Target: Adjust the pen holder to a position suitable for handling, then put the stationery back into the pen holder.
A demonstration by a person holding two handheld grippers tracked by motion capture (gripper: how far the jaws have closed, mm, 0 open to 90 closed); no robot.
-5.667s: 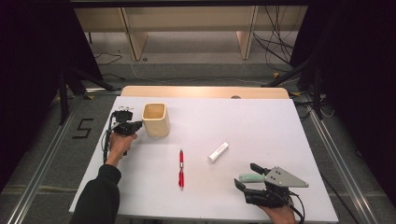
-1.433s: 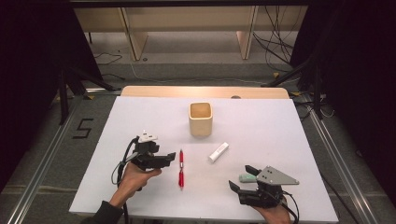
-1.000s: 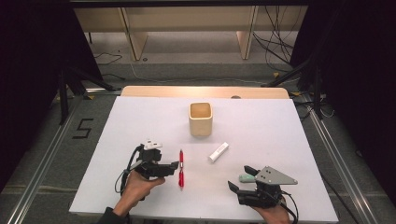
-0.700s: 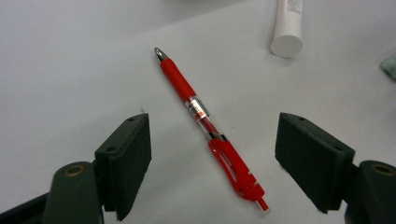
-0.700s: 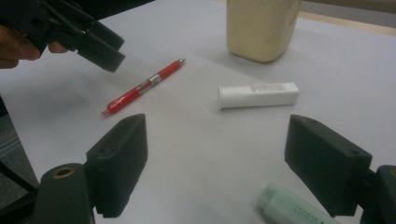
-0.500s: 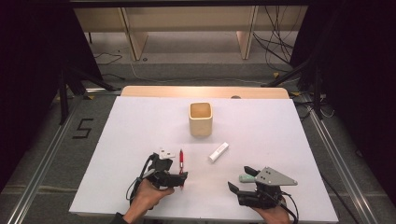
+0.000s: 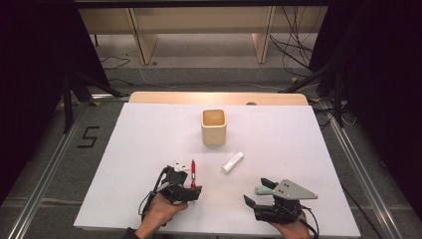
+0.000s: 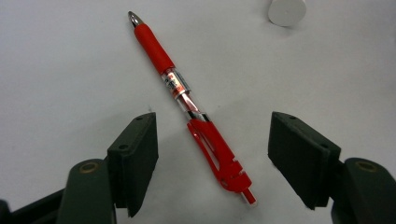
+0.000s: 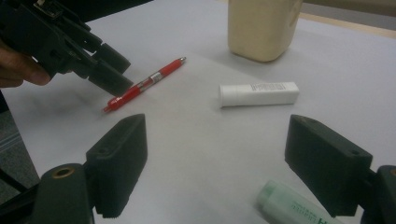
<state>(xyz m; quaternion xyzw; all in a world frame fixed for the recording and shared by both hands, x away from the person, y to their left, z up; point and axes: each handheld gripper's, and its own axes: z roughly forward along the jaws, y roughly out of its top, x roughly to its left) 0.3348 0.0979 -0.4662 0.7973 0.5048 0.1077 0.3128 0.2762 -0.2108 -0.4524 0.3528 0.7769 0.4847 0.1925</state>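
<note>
Step in hand: pick-up approach on red pen. Your left gripper sits low over the surface at near edge, jaws spread wide, one each side of pen's clip end; nothing gripped yet. Pen lies flat on the white surface, slantwise betw. the pads in the left gripper view, tip pointing away toward the beige cup.

Next move, as I judge it: drop a bit lower, square the jaws across the barrel, then close on clip section. Pen is thin and round, so it may roll if one pad hits first.

White tube right of pen, apart from it. Right gripper idle near edge, jaws released, green tube just beside it.

Vs. 0.5 s ago: left gripper edged closer in over pen's near end; pen, cup, tubes unmoved; right gripper same spot.
</note>
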